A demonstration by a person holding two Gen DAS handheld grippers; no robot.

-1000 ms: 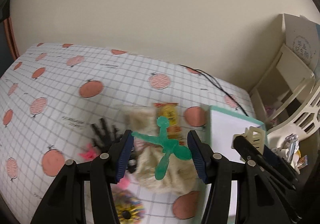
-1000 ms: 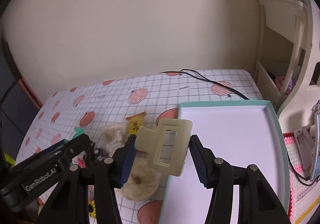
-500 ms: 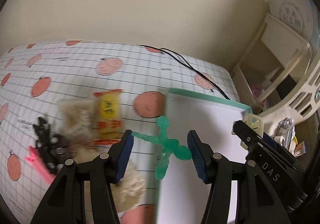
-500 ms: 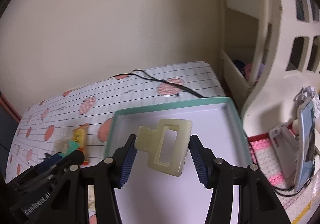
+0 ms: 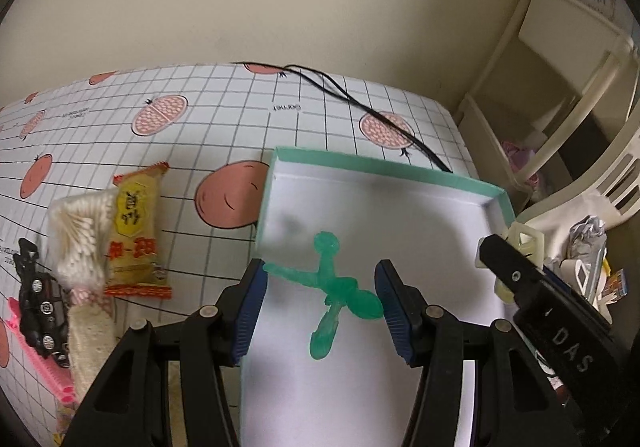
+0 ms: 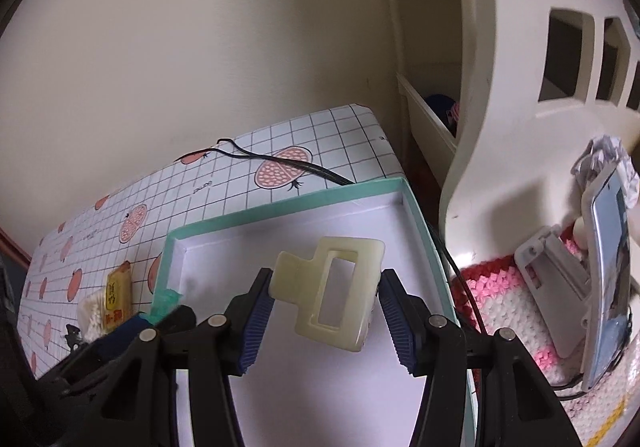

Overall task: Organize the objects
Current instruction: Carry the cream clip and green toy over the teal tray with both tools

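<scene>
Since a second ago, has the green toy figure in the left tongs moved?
Yes. The green toy figure moved rightward, from above the cotton swabs to over the teal tray.

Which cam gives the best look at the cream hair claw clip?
Right wrist: the cream hair claw clip sits centred and whole between the right gripper fingers, over the teal tray. Left wrist shows only a sliver of it behind the right gripper's body.

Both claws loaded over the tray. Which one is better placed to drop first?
Probably the right. The right claw holds the cream hair clip well inside the teal tray. The left claw holds the green figure nearer the tray's left rim, its fingers straddling that edge.
</scene>
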